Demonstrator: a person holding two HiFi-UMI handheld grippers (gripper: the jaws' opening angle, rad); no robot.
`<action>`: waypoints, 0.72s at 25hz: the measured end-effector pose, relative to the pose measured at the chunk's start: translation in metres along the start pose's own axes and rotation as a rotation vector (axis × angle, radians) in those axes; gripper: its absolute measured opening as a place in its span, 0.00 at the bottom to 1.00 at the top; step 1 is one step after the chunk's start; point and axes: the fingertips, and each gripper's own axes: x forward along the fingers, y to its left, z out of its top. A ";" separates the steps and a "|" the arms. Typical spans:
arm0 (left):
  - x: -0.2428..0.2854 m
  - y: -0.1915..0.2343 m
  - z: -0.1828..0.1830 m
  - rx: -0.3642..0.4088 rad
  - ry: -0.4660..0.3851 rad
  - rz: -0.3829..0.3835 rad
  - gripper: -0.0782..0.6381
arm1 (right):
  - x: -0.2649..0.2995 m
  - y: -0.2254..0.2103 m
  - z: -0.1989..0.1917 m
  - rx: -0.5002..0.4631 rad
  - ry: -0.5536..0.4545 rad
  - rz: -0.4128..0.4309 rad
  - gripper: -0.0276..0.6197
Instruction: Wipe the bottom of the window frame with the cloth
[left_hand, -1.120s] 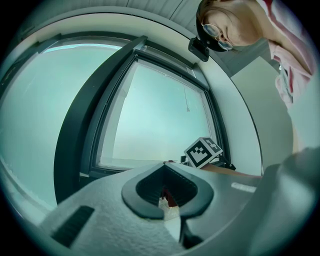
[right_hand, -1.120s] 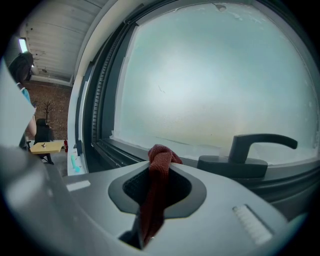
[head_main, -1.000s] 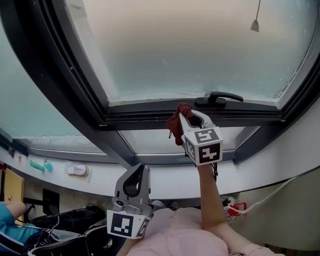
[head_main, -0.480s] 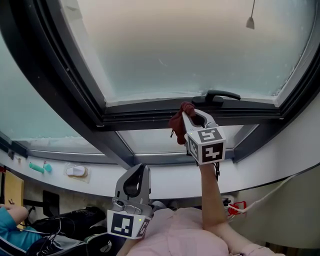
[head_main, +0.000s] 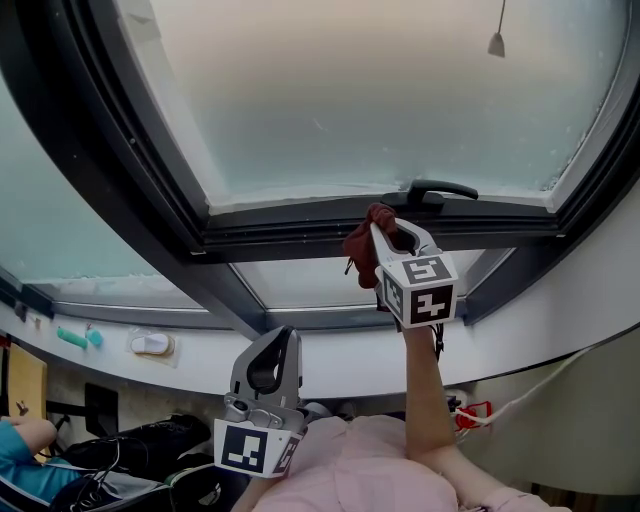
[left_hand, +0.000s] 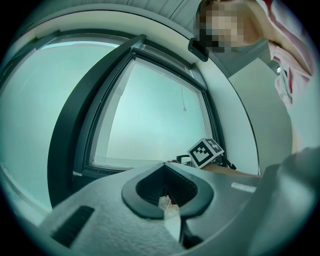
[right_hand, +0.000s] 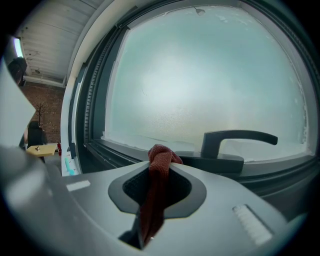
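Frosted window pane (head_main: 380, 90) fills the upper head view, set in a dark frame (head_main: 290, 228) whose bottom rail runs left to right across the middle. A second, narrower pane (head_main: 300, 282) sits under that rail, with a white sill (head_main: 330, 350) below it. Bare forearm (head_main: 425, 400) reaches up from a pink garment (head_main: 360, 470) at the lower edge. Right tool (head_main: 386, 224) is raised at the end of that arm, tips up at the bottom rail, marker cube facing the camera. Its jaws are pinching the cloth (right_hand: 159, 170) — dark red, bunched in a knob above the tips, with the rest hanging down between the jaws. The cloth sits at the bottom rail just left of the handle base; the right tool view shows the knob in front of the rail, but whether it actually touches cannot be told. Left tool (head_main: 272, 345) is held low, near the garment and well apart from the frame, pointing up toward the window; its jaws are pressed together at the tips with nothing gripped. Black lever handle (right_hand: 240, 137) lies level on the rail, just right of the cloth. Small items — a teal object (head_main: 78, 337) and a white object (head_main: 150, 343) lie on the sill at far left, and a cord weight (head_main: 496, 43) hangs in front of the pane at upper right.
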 end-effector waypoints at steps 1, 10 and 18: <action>0.000 0.000 0.000 0.001 -0.001 -0.001 0.11 | 0.000 -0.001 0.000 0.001 0.000 -0.001 0.13; 0.001 0.001 -0.001 -0.003 0.004 -0.009 0.11 | -0.004 -0.009 -0.002 0.012 0.000 -0.021 0.13; 0.001 0.002 -0.001 -0.006 0.002 -0.012 0.11 | -0.008 -0.018 -0.003 0.029 -0.004 -0.040 0.13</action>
